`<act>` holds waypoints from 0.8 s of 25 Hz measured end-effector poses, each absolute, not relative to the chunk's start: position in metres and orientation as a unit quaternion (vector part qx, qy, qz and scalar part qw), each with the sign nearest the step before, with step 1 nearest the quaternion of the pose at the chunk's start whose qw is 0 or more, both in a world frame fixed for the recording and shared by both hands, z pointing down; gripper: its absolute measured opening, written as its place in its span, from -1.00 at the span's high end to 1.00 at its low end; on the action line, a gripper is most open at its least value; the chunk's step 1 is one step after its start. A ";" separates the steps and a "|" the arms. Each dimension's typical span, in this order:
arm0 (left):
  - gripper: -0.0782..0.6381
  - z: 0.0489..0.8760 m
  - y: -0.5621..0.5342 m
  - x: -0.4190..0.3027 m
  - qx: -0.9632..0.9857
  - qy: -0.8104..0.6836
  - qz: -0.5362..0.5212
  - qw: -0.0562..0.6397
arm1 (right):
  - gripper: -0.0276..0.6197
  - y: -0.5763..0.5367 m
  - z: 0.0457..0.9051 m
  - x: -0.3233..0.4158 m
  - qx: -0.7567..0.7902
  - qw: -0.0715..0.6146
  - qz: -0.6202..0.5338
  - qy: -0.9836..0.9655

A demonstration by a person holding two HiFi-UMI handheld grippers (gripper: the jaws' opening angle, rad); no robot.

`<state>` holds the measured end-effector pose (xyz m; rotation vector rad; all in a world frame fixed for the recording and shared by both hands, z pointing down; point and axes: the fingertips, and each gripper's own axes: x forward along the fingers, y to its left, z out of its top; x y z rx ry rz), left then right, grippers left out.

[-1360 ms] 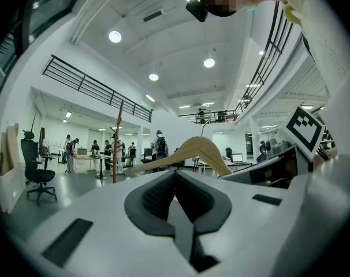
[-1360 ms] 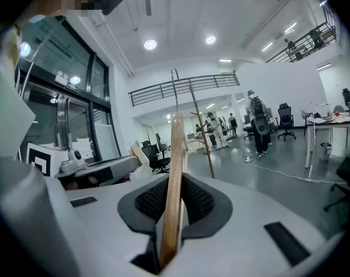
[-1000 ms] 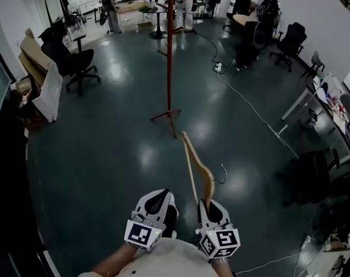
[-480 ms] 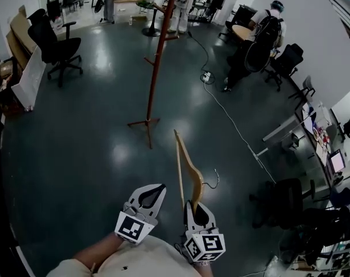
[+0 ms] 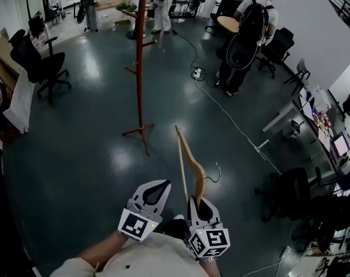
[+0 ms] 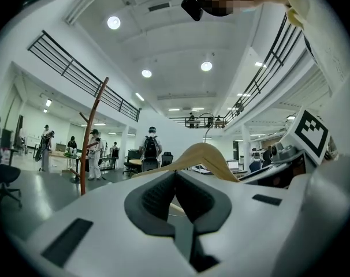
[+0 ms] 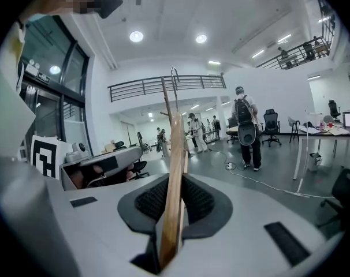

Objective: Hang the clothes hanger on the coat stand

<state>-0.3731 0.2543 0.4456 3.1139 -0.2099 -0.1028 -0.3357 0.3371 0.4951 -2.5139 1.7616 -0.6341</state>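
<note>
Wooden clothes hanger (image 5: 189, 160) juts forward from the right gripper (image 5: 199, 201) in the head view, left gripper (image 5: 156, 186) alongside, red coat stand (image 5: 140, 68) well ahead. Left gripper view: jaws together, nothing between them. Right gripper view: jaws clamped on the hanger's arm.

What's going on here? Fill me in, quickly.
A person holds a gripper in each hand in an open office. The right gripper is shut on one end of a wooden clothes hanger, whose metal hook points to the right in the head view. The left gripper has its fingers together and holds nothing. The red coat stand stands ahead, well apart from the hanger, so nothing is hung yet.
</note>
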 end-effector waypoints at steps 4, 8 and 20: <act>0.75 0.446 0.236 -0.345 0.996 -0.080 -0.028 0.012 | 0.71 0.313 0.501 -0.299 -0.793 0.014 -0.210 0.571; 0.75 0.444 0.214 -0.309 0.992 -0.117 -0.035 0.017 | 0.71 0.284 0.507 -0.255 -0.771 0.014 -0.217 0.598; 0.75 0.457 0.138 -0.187 0.967 -0.251 0.009 0.034 | 0.71 0.192 0.500 -0.112 -0.680 -0.016 -0.200 0.705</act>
